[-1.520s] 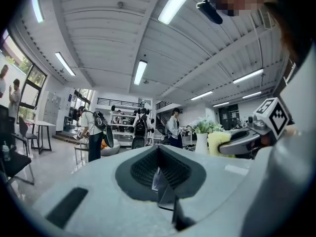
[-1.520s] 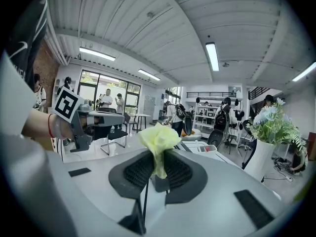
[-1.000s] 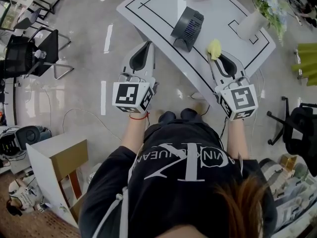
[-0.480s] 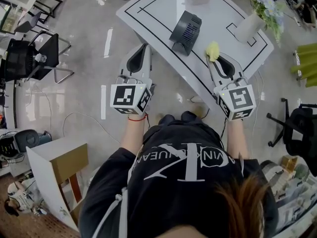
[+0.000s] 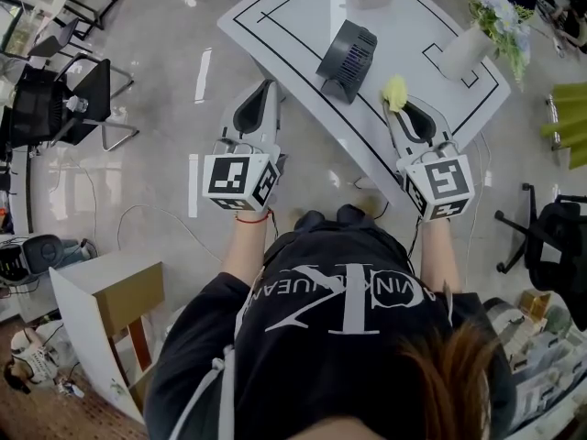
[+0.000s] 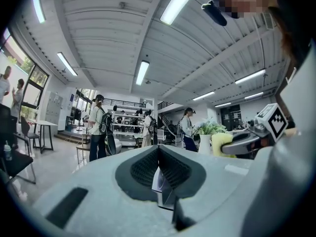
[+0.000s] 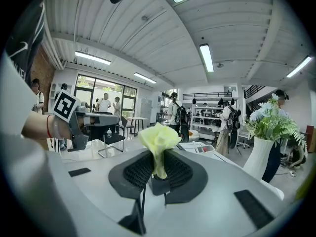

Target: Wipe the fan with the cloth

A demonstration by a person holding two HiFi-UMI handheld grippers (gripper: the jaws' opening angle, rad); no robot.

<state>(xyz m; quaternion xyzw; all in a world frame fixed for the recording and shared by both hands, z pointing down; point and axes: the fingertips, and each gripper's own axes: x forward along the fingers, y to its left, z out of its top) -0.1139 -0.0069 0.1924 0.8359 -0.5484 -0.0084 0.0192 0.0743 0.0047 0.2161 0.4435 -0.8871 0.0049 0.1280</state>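
**Cloth pinched, fan untouched**

The right gripper (image 5: 404, 108) pinched the yellow cloth (image 5: 395, 91), which looked soft and light, just right of the fan (image 5: 348, 58) on the white table (image 5: 293, 16). The left gripper (image 5: 266, 94) sat clenched and empty, off the table's left edge. The fan looked tippable, so I'd brace its casing.

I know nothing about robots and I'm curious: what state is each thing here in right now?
left gripper: shut, empty.
right gripper: shut on the yellow cloth.
yellow cloth: bunched, pinched between the jaws.
fan: standing on the table, not touched by the cloth.
vase of flowers: upright.
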